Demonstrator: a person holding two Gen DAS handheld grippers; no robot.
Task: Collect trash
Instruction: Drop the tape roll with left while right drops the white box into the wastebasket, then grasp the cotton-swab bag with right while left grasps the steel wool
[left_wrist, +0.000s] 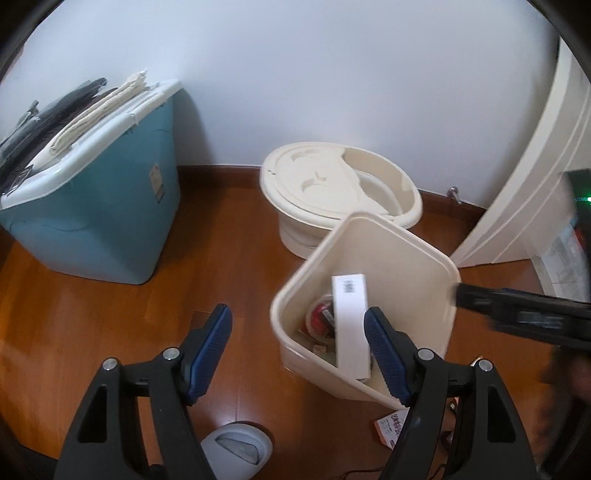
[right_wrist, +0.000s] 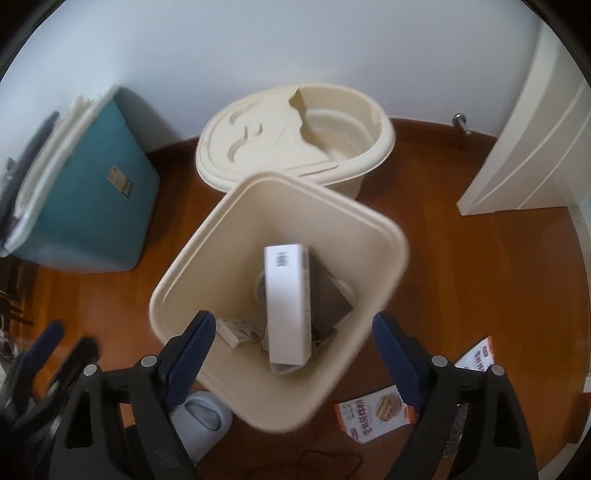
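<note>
Trash: a white box (left_wrist: 351, 325) leans inside the cream bin (left_wrist: 406, 258), just ahead of the left gripper's (left_wrist: 299, 350) spread, empty fingers. From the right wrist, the box (right_wrist: 286, 302) stands between the right gripper's (right_wrist: 295, 354) wide-apart fingers, untouched; packets (right_wrist: 373, 415) lie on the floor.

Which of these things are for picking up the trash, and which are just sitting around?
For the job:
- cream bin
- white box already inside it
- food packets on the floor
- right gripper, open above the bin
- left gripper, open

Just there:
- blue storage tub
- round cream tub
- slipper
</note>
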